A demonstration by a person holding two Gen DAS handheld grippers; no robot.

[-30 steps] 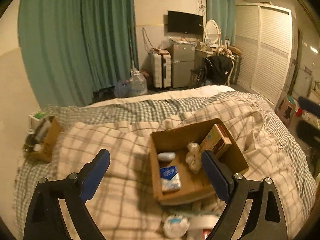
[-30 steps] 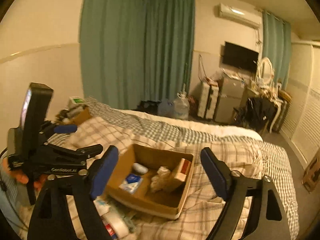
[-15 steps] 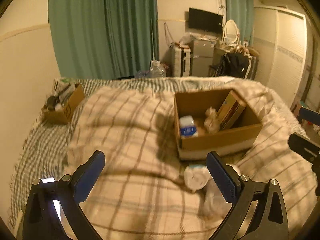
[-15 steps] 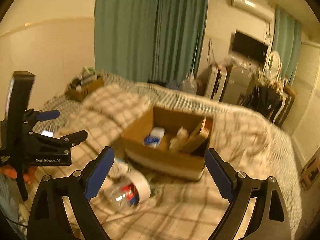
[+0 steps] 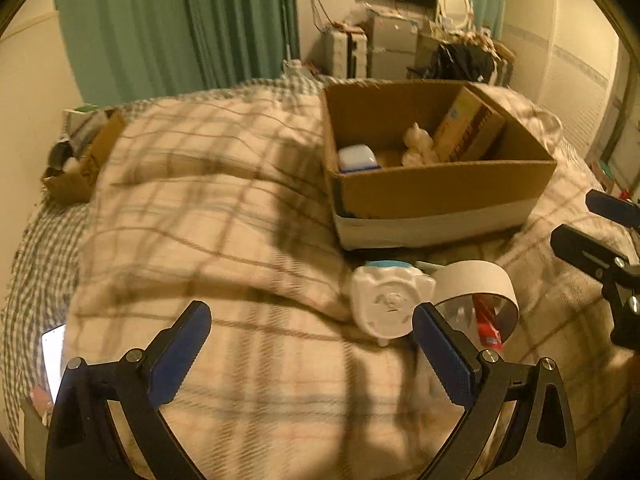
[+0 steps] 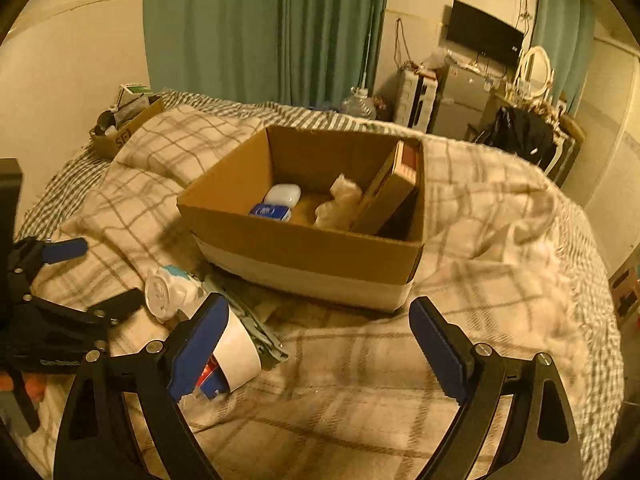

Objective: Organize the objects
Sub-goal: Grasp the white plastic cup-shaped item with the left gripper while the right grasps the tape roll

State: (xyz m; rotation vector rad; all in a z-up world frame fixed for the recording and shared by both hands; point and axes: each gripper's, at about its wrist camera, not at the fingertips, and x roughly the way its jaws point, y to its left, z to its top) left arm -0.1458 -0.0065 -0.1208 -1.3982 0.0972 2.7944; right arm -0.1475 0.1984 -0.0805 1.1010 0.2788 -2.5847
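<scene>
Dim, warm yellow light; soft blur throughout, with strong fisheye bending at edges.

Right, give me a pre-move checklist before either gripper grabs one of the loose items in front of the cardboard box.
1. Left gripper open and empty: ok.
2. Right gripper open and empty: ok.
3. Open brown cardboard box has free floor space: ok, a gap shows between the white rounded case and the leaning brown carton.
4. White plastic bottle with teal band reachable: ok, lying beside the left gripper's right finger.
5. White tape roll free to lift: cannot tell, a red item sits partly inside it.
6. Grippers apart from each other: ok.
</scene>
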